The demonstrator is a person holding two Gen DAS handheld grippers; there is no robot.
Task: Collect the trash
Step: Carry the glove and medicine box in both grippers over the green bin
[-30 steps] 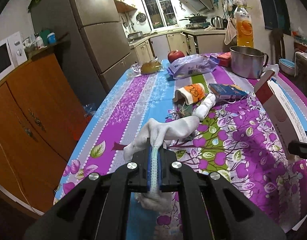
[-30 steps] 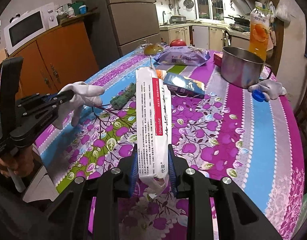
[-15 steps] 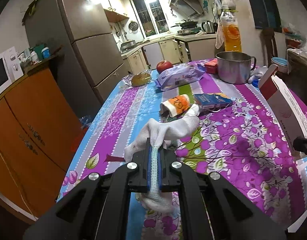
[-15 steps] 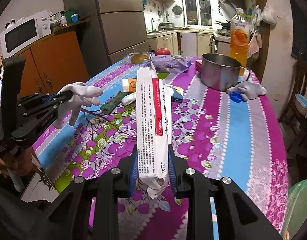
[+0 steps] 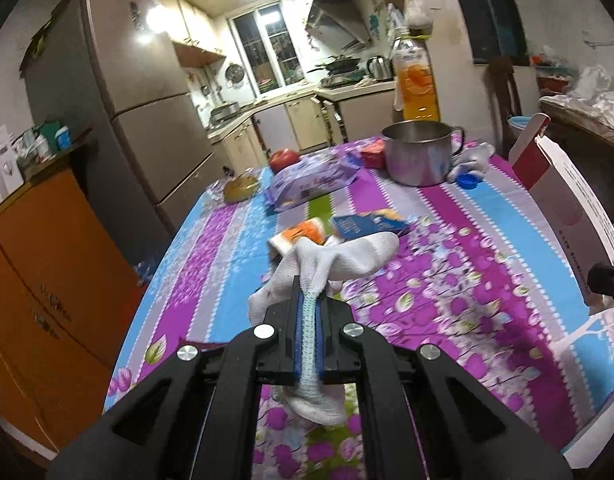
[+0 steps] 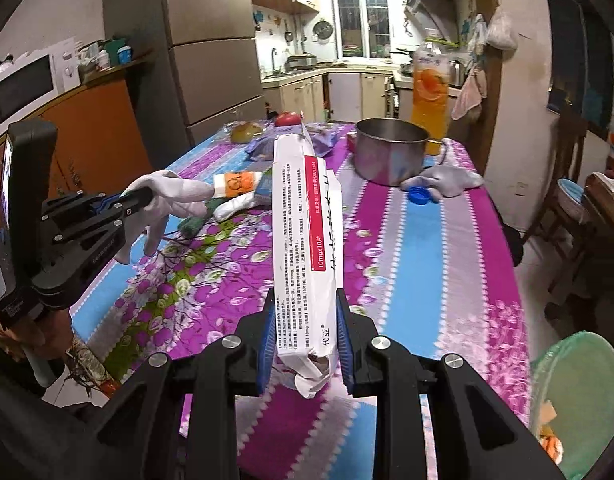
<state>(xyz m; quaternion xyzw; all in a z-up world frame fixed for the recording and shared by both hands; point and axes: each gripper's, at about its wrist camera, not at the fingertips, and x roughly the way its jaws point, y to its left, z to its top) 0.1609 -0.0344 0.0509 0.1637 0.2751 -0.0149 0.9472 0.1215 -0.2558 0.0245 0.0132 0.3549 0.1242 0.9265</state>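
Fingers clamped on both sides, left gripper (image 5: 309, 320) pinching white glove (image 5: 339, 258), right gripper (image 6: 305, 330) squeezing medicine box (image 6: 307, 240), both now lifted farther back from table (image 6: 427, 248) toward green bin (image 6: 579, 396), ready for dropping

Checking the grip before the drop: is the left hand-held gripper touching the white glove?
Touching. Left wrist view shows the left hand-held gripper clamping the white glove.

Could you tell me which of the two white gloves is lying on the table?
The white glove beside the steel pot, at, lies on the tablecloth next to a blue cap; the other glove hangs clamped in the left hand-held gripper.
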